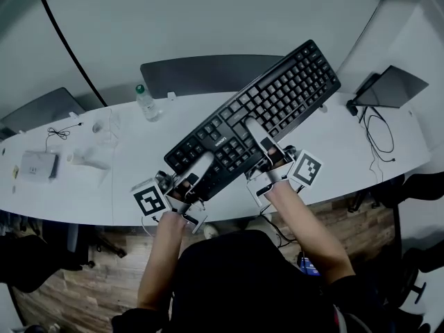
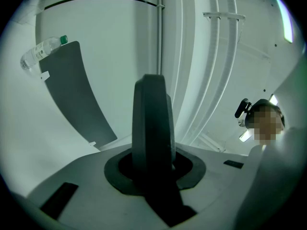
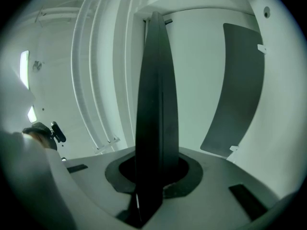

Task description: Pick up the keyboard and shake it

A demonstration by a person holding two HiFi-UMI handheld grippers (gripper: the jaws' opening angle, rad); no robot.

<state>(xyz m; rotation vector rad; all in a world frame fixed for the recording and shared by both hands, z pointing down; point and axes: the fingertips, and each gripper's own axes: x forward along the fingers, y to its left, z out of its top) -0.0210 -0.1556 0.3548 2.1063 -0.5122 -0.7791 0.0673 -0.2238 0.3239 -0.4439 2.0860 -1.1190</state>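
Keyboard hangs tilted above the table at centre frame, left gripper and right gripper both clamped on its near edge, so a hard shake could, I reckon, lever it loose.

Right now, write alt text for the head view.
A black keyboard is clamped at its near edge by the left gripper and right gripper, tilted above a white desk. A water bottle sits farther back.
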